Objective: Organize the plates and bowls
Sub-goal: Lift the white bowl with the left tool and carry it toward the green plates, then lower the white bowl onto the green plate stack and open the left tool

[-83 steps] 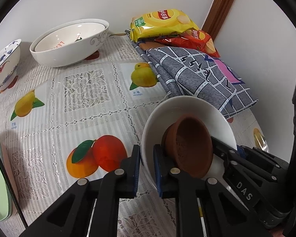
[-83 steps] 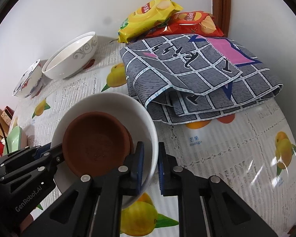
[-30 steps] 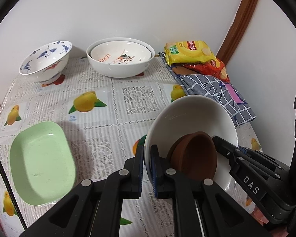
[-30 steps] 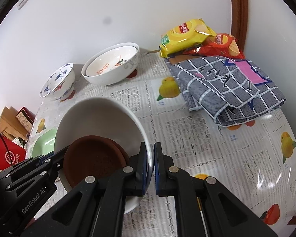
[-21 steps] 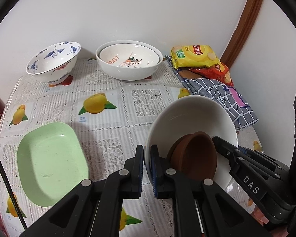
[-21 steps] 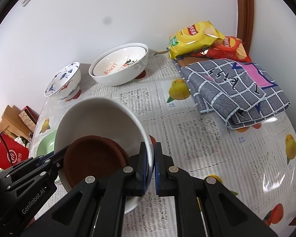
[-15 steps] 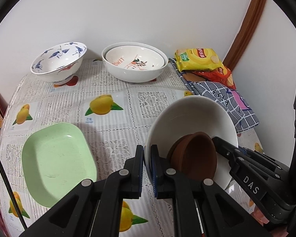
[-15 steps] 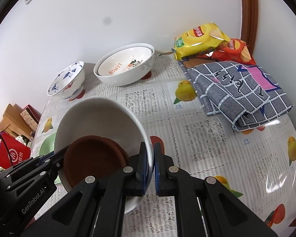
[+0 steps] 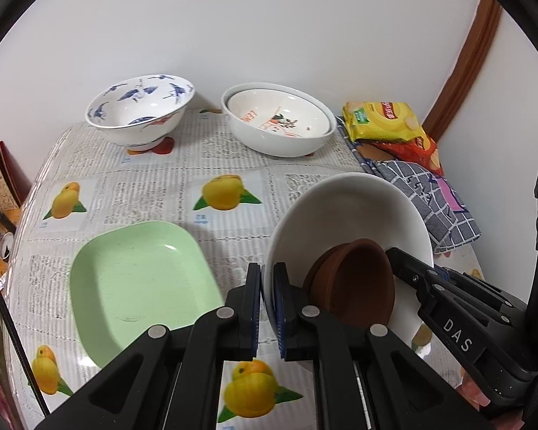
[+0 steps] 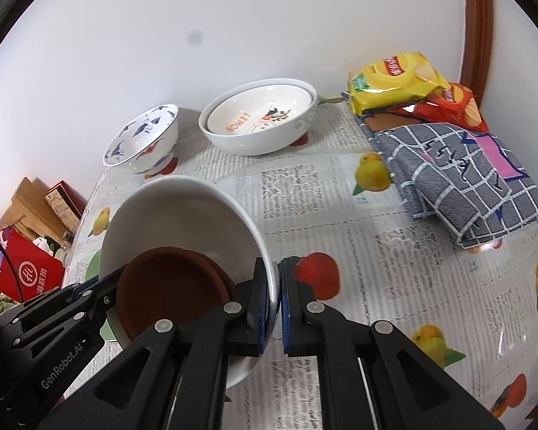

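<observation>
Left wrist view, white bowl (image 9: pixel 344 211) rim clamped in left hand-held gripper (image 9: pixel 267 301)

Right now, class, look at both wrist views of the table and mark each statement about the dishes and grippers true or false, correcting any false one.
1. Both grippers pinch the rim of the same white bowl. True: the left gripper and the right gripper are clamped on opposite sides of its rim.
2. The white bowl is empty. False: a brown dish lies inside it.
3. The green plate holds a small bowl. False: nothing lies in it.
4. The lemon bowl sits nested inside a larger white bowl. True.
5. The yellow snack bag lies beside the blue-patterned bowl. False: it is at the far right, by the checked cloth.
</observation>
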